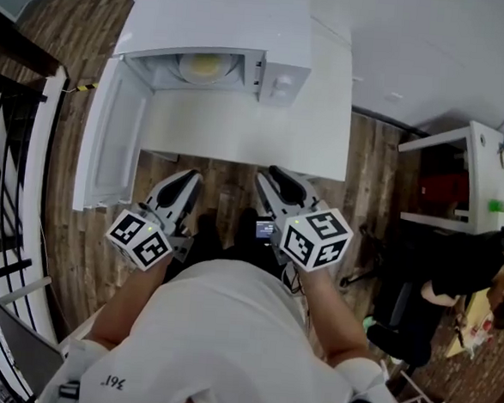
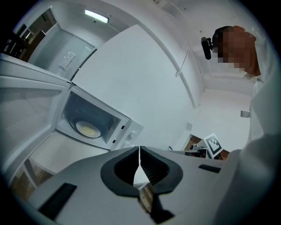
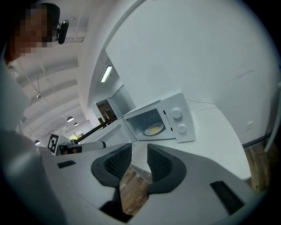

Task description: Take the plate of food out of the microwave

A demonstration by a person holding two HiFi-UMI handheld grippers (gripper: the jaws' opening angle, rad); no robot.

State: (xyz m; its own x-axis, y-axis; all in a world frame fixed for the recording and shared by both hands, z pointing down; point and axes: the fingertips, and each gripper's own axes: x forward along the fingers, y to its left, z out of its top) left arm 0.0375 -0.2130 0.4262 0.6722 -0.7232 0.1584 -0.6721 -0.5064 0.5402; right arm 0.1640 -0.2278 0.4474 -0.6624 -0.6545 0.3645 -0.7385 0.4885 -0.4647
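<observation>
- round pale plate of yellowish food sits inside the boxy white microwave, door open, on a smooth white tabletop.
- left hand-held gripper, ribbed dark lining, closed on nothing; right hand-held gripper half open, empty (both short of the tabletop).
- right gripper view shows two round knobs plainly.

Bright, even light everywhere, white walls barely shadowed. A ceiling strip light glows well above the microwave in the left gripper view. The microwave's cavity is dimmer, shaded (readable though). Heavy fisheye bends straight edges, corners go black. Everything looks sharp.
</observation>
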